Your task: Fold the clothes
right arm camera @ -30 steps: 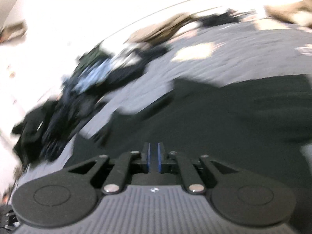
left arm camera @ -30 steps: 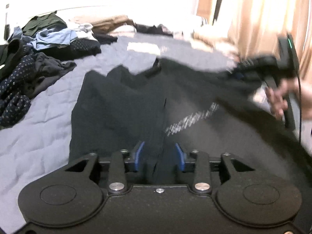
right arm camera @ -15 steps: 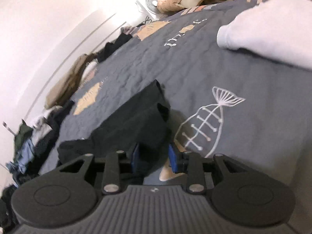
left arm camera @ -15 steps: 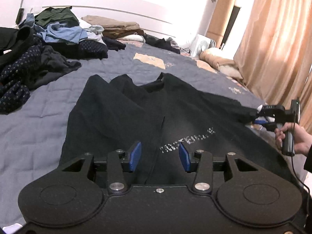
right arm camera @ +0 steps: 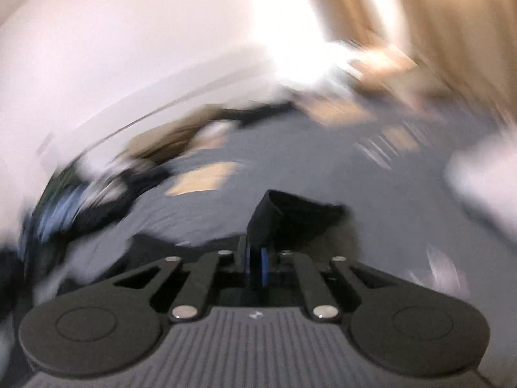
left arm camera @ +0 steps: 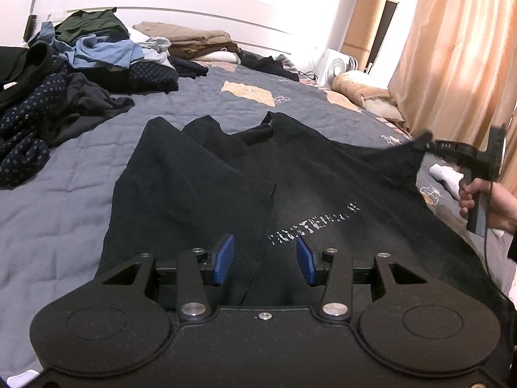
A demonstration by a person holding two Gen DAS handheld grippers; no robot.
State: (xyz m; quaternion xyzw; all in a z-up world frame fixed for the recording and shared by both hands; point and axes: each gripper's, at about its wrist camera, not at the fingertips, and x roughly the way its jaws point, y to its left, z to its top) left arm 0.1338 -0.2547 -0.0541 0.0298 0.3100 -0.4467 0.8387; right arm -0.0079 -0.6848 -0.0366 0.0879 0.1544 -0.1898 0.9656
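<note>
A black cotton T-shirt with a faded white chest print is spread face-up on the grey quilted bedspread of a bed, its collar pointing away toward the headboard and its hem nearest the left wrist camera. Its long axis is thus run from the left gripper straight out toward the pillows. One side of the shirt is already laid over toward the middle, so that a lengthwise edge is formed down the body, just left of the print.

The relation on which the coming move is judged to turn is the side-to-side one: the remaining sleeve lies out at the shirt's right edge, far from the left gripper and at the right gripper, which is held in a person's hand. That sleeve is drawn up off the bedspread into a taut ridge, so the fold across the body is probably the step in hand.

The left jaws are set partly apart above the hem, with the folded edge lying beneath the gap; nothing is seen to be pinched by them. The right jaws are pressed together on the black sleeve end, which stands up out of them in the right wrist view; the rest of that view is smeared by motion.

A heap of unfolded clothes is left near the headboard.
</note>
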